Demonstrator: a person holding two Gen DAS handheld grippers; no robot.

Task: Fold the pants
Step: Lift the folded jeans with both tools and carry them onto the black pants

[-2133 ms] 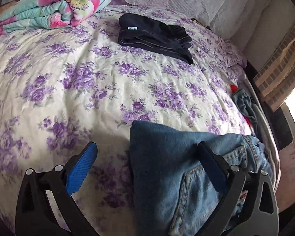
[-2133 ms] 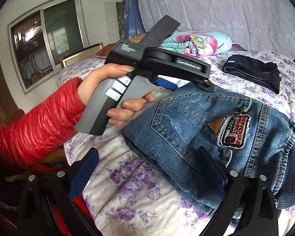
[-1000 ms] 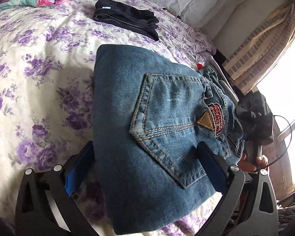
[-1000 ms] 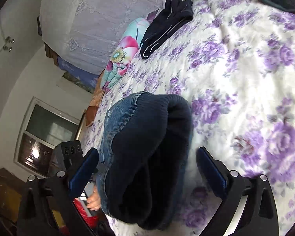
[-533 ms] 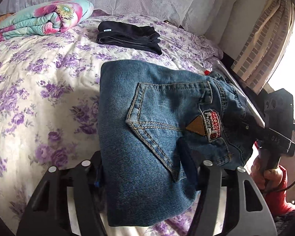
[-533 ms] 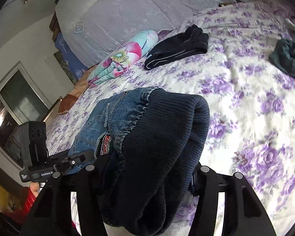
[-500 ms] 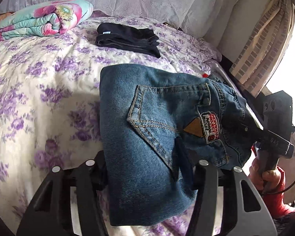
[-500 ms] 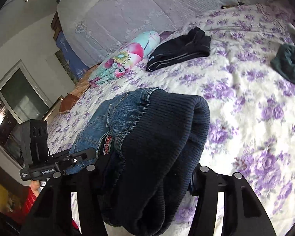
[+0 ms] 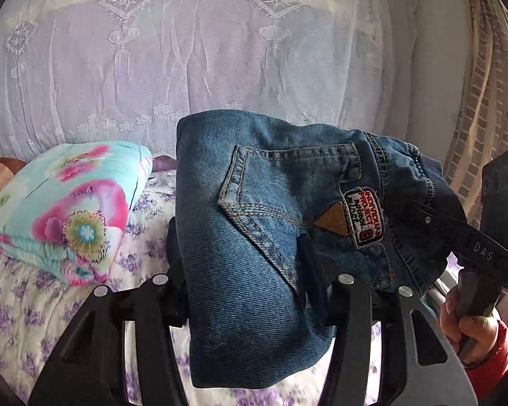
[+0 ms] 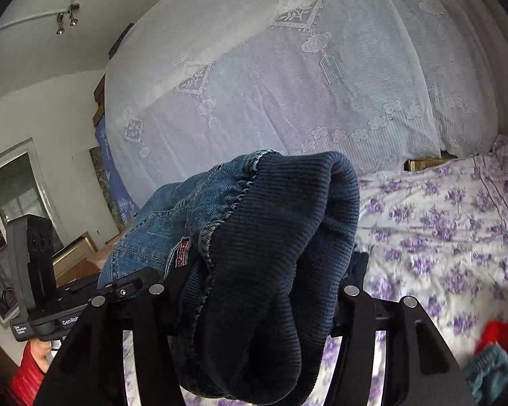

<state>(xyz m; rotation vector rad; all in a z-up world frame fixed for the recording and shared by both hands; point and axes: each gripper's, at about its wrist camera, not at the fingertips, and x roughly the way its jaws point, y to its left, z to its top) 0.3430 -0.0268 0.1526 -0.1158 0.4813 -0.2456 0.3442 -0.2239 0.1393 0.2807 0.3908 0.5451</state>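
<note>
Your left claw (image 9: 244, 270) and right claw (image 10: 254, 284) pinch the folded jeans (image 9: 254, 220), lifted above the bed (image 10: 440, 220); only stowing remains.

left gripper (image 9: 242, 270) clamped on folded jeans (image 9: 254, 223), lifted off floral bedspread (image 9: 23, 311) — right gripper (image 9: 433, 216) grips waistband end

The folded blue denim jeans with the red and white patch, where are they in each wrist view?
Left wrist: folded blue denim jeans fill the centre, clamped in the left gripper.
Right wrist: jeans lower centre, ribbed waistband foremost, in the right gripper.
Shared landmark: white lace curtain.
</note>
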